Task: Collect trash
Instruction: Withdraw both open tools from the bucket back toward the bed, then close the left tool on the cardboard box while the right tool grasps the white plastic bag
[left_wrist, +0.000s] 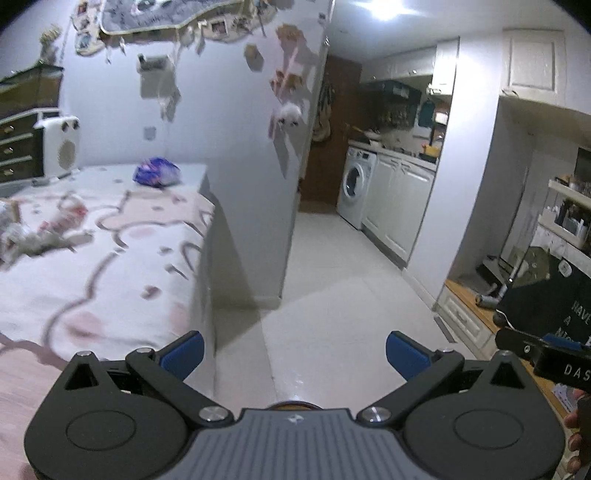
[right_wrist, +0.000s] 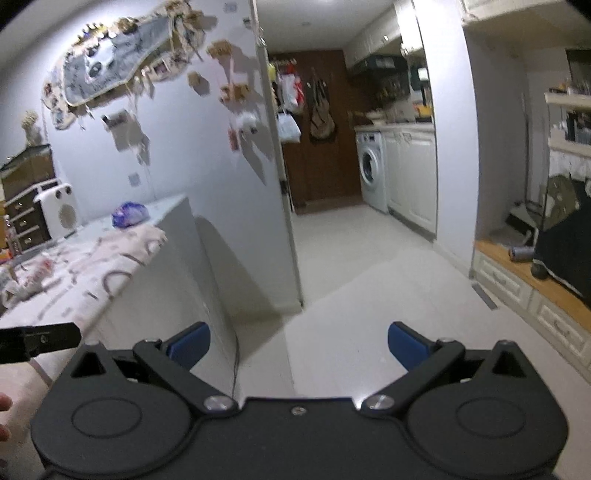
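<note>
Left claw (left_wrist: 294, 355): blue pads spread wide, nothing between them; carried over the floor (left_wrist: 343, 295) just off the near corner of the bench (left_wrist: 110, 266).

Right claw (right_wrist: 298, 347): likewise wide and empty, alongside the left claw and on the side away from the bench. Its tip shows at the right edge of the left wrist view.

Bench: covered with a pale patterned cloth (left_wrist: 122, 236); stands against the decorated wall (left_wrist: 207, 122).

Trash, item 1: crumpled white and reddish scraps (left_wrist: 44, 229), on the bench at its near left part. Blurred; the material cannot be told.

Trash, item 2: purple crumpled bag (left_wrist: 157, 172), at the far end of the bench, near the wall corner.

White speaker-like unit (left_wrist: 61, 146): beyond the bench's far left end. Not trash, by appearance.

Washing machine (left_wrist: 356, 184): well beyond the bench, down the corridor.

Step in hand, as judged: approach, with no pickup begun. Advice: swing the left claw towards the bench and take the near scraps first, claw kept wide. Come down over the bulk of a piece so the pads close on the scrap and not the cloth. Leave the purple bag until after. No bin shows in either view.
</note>
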